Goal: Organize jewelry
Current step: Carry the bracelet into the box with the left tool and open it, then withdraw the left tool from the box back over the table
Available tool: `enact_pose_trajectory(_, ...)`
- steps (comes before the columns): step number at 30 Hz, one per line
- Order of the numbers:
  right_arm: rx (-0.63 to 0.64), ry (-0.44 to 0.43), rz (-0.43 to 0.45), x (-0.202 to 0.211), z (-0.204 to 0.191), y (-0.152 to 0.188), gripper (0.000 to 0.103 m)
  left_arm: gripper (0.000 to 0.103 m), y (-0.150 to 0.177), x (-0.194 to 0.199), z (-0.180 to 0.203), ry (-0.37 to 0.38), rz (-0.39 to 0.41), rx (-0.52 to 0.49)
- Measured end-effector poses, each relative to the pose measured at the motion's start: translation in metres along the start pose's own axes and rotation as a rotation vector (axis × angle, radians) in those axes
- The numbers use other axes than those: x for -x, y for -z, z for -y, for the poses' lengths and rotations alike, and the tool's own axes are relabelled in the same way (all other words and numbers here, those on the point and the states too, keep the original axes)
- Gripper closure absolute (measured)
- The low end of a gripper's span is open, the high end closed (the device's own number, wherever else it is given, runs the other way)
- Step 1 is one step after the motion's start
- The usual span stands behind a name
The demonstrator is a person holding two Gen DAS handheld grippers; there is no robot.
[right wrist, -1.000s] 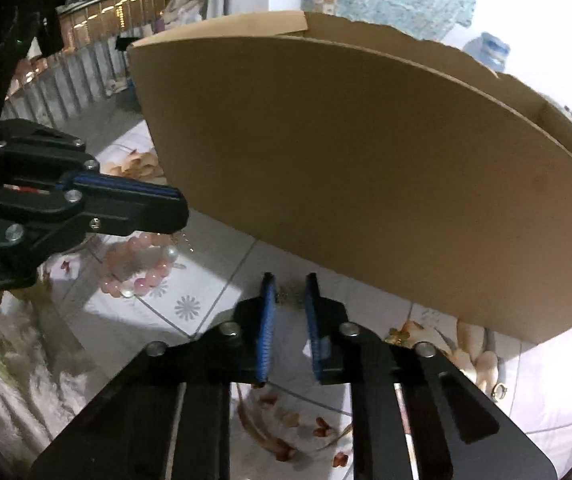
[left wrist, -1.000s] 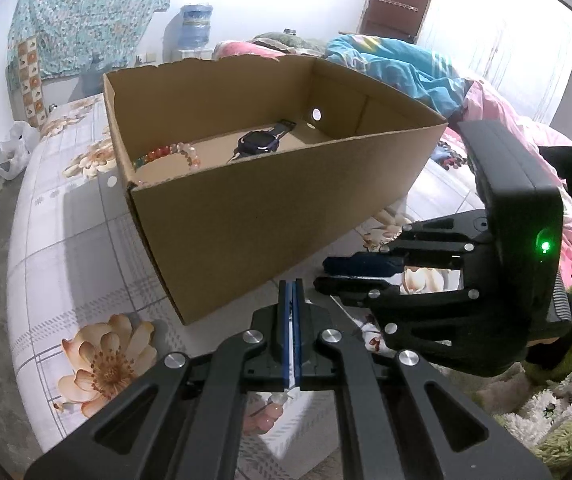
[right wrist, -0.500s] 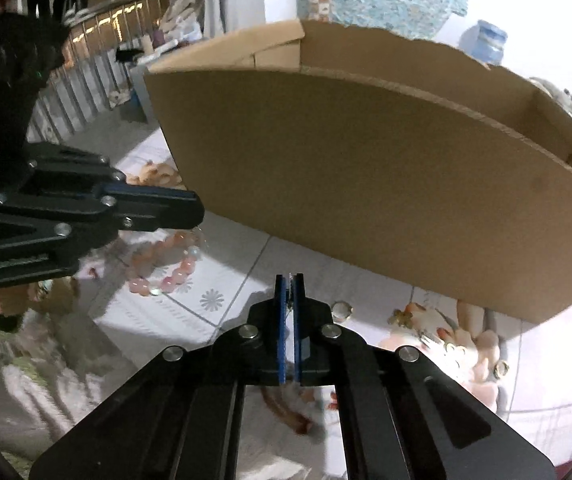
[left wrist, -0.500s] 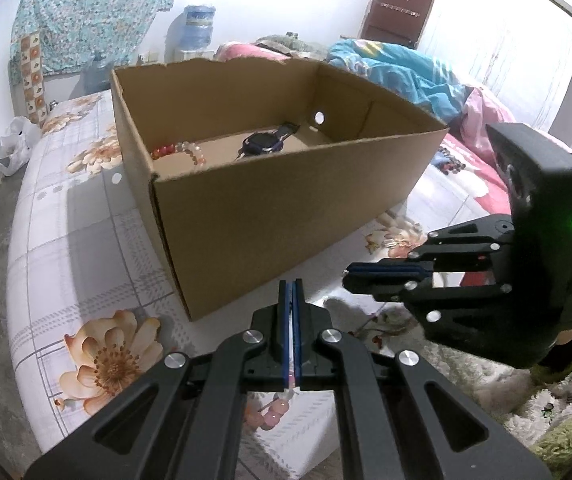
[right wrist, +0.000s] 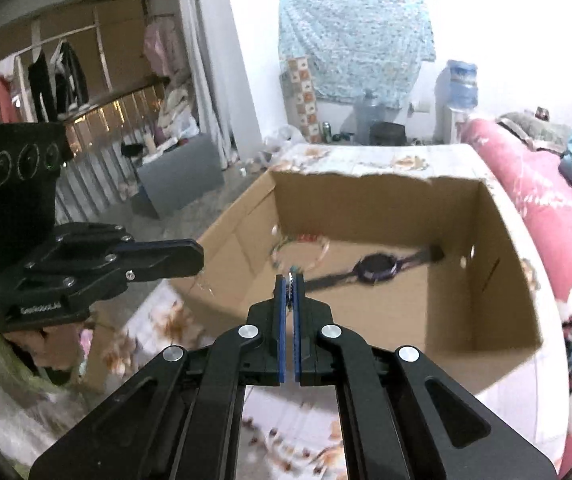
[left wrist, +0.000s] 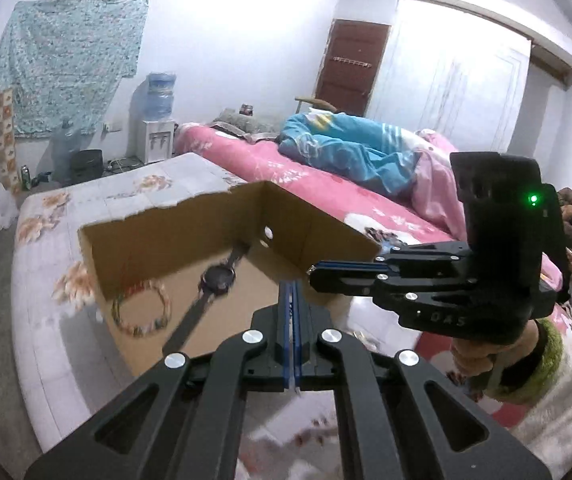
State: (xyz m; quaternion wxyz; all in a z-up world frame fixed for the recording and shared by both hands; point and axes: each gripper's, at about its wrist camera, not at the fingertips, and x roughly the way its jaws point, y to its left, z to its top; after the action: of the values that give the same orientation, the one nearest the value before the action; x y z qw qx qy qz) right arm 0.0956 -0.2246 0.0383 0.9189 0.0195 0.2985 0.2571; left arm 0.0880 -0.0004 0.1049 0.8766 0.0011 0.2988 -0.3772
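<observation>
Both grippers hover above the open cardboard box [right wrist: 482, 280] at frame centre. The left gripper [left wrist: 291, 292] is pressed together with nothing visible between its pads, and the right gripper [right wrist: 290, 280] pinches a small, blurred trinket [right wrist: 292, 276]. A watch [right wrist: 378, 270] and a beaded bracelet [left wrist: 140, 308] lie on the box floor.

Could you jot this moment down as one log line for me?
left hand-held gripper: shut | right hand-held gripper: shut on small item | box: holds watch, bracelet

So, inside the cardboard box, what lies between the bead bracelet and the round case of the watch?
Nothing: only the bare floor of the cardboard box separates the bead bracelet from the case of the watch. Both wrist views show it.
</observation>
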Motion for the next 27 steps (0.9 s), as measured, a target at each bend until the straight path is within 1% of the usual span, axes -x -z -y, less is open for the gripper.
enact_pose_trajectory(2,-0.020,0.004,-0.026,-0.012,0.006,-0.006,0.102,0.102,-0.009,-0.019,-0.008,0.008,-0.039,0.034)
enact_pose_trajectory(3,-0.031,0.006,-0.045,-0.020,0.013,-0.009,0.102,0.102,-0.013,-0.034,-0.015,0.011,-0.074,0.065)
enact_pose_trajectory(5,-0.043,0.061,-0.092,-0.035,0.030,-0.014,0.101,0.102,-0.018,-0.055,-0.019,0.007,-0.116,0.080)
enact_pose_trajectory(6,-0.048,0.066,-0.114,-0.041,0.037,-0.016,0.098,0.102,-0.021,-0.068,-0.020,0.010,-0.132,0.081)
enact_pose_trajectory(8,-0.087,0.098,-0.145,-0.052,0.052,-0.016,0.096,0.101,-0.024,-0.085,-0.019,0.019,-0.165,0.096)
enact_pose_trajectory(9,-0.098,0.108,-0.152,-0.053,0.058,-0.014,0.093,0.101,-0.026,-0.096,-0.020,0.022,-0.180,0.112)
enact_pose_trajectory(10,-0.115,0.114,-0.157,-0.053,0.065,-0.013,0.090,0.101,-0.026,-0.102,-0.021,0.010,-0.190,0.122)
enact_pose_trajectory(11,-0.135,0.120,-0.150,-0.049,0.071,-0.011,0.086,0.101,-0.026,-0.106,-0.021,0.001,-0.199,0.131)
enact_pose_trajectory(12,-0.149,0.118,-0.140,-0.044,0.074,-0.011,0.079,0.097,-0.025,-0.109,-0.022,-0.001,-0.207,0.149)
enact_pose_trajectory(13,-0.167,0.107,-0.118,-0.036,0.078,-0.011,0.076,0.090,-0.025,-0.108,-0.023,0.001,-0.206,0.164)
enact_pose_trajectory(14,-0.174,0.102,-0.101,-0.031,0.080,-0.011,0.073,0.088,-0.025,-0.107,-0.024,0.006,-0.198,0.178)
enact_pose_trajectory(15,-0.179,0.100,-0.076,-0.021,0.082,-0.010,0.072,0.086,-0.024,-0.103,-0.025,0.005,-0.183,0.188)
enact_pose_trajectory(19,-0.206,0.106,-0.003,0.011,0.091,-0.008,0.070,0.086,-0.025,-0.089,-0.024,-0.008,-0.153,0.197)
enact_pose_trajectory(22,-0.242,0.101,0.045,0.032,0.097,-0.002,0.069,0.085,-0.026,-0.072,-0.021,-0.005,-0.112,0.195)
enact_pose_trajectory(26,-0.275,0.086,0.100,0.061,0.093,0.012,0.066,0.084,-0.024,-0.050,-0.016,0.005,-0.071,0.186)
enact_pose_trajectory(27,-0.276,0.084,0.106,0.065,0.090,0.015,0.065,0.082,-0.023,-0.044,-0.015,0.010,-0.060,0.182)
